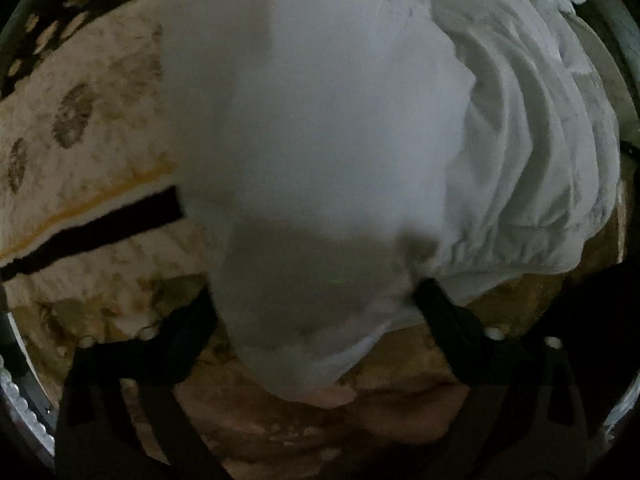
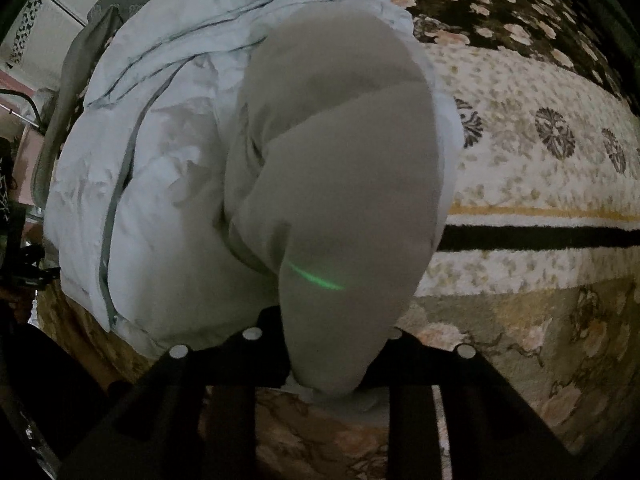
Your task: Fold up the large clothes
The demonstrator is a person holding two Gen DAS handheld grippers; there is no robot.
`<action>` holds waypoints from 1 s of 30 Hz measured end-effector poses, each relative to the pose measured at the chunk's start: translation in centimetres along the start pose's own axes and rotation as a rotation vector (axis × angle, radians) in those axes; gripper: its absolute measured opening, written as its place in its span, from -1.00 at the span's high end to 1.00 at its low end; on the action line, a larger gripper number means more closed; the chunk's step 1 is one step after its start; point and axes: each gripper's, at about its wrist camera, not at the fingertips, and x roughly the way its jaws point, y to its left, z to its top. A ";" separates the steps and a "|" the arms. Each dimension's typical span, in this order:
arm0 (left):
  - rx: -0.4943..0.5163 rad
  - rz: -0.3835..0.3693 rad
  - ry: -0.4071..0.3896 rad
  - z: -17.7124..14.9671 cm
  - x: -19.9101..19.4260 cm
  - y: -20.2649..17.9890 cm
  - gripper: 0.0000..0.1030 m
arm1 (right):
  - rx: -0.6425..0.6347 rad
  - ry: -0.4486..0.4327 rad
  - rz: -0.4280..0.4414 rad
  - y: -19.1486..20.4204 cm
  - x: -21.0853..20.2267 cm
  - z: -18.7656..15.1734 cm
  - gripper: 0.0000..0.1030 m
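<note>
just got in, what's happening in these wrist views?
A person is folding a pale blue puffer jacket on a patterned rug. The right hand-held gripper is clamped on a bunched part of the jacket. The left hand-held gripper stands wide, with fabric draped between its fingers; whether it grips is unclear.

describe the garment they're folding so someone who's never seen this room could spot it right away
Start at the cream floral bedspread with its black stripe. On it lies a pale blue-white puffy jacket, crumpled, with grey piping along its seams. It is the only plain, unpatterned thing there.
</note>
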 end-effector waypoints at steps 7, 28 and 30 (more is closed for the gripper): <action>-0.017 0.000 -0.147 -0.3 -2.9 0.2 0.64 | -0.024 -0.029 0.003 0.6 -0.6 0.2 0.56; -0.072 -0.140 -0.773 -14.4 -22.2 -1.2 0.85 | -0.074 -0.609 0.323 3.0 -18.5 -7.8 0.77; -0.091 -0.178 -0.776 -16.1 -22.9 -1.2 0.85 | -0.044 -0.605 0.358 1.9 -19.2 -8.5 0.76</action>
